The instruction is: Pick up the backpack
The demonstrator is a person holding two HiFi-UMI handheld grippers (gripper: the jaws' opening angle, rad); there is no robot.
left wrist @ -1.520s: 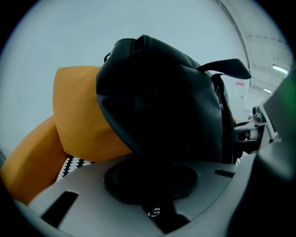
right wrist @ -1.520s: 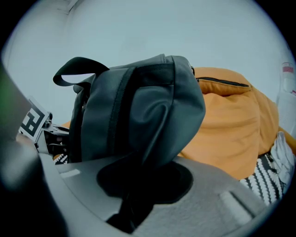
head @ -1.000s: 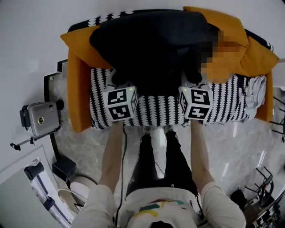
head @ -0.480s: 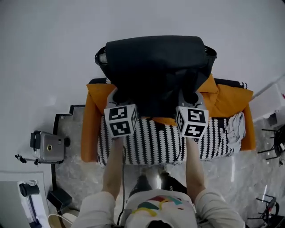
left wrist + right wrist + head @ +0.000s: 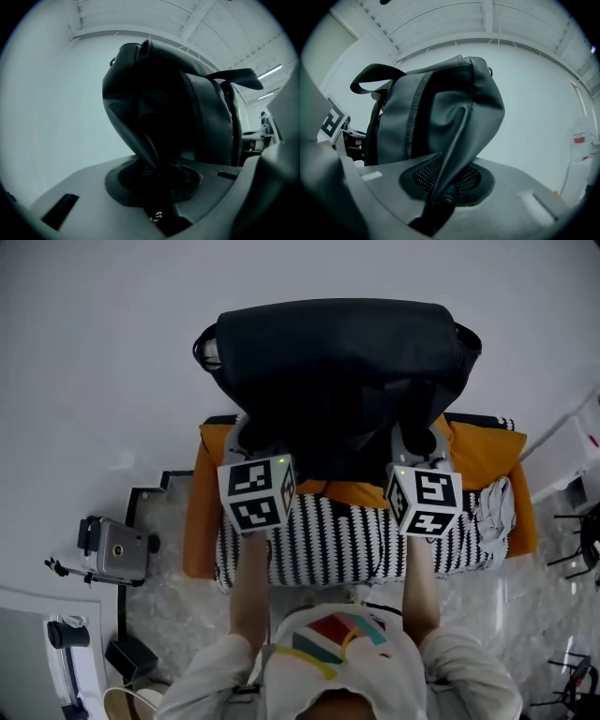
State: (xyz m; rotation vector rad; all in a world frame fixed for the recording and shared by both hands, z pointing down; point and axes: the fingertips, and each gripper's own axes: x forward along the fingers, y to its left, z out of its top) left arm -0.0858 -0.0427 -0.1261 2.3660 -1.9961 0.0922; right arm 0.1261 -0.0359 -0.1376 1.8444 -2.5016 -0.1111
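Black backpack (image 5: 337, 371) held aloft above striped sofa (image 5: 328, 540) with orange cushions (image 5: 483, 451), white wall (image 5: 94, 352) behind. Left gripper (image 5: 255, 435) clenched on fold of backpack fabric at its left side. Right gripper (image 5: 419, 435) clenched on fold at right side. 2 grippers level, side by side.

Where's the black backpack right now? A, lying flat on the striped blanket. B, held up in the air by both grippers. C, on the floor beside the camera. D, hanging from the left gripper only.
B: the left gripper and right gripper each pinch a fold of the backpack, holding it clear of the striped blanket.
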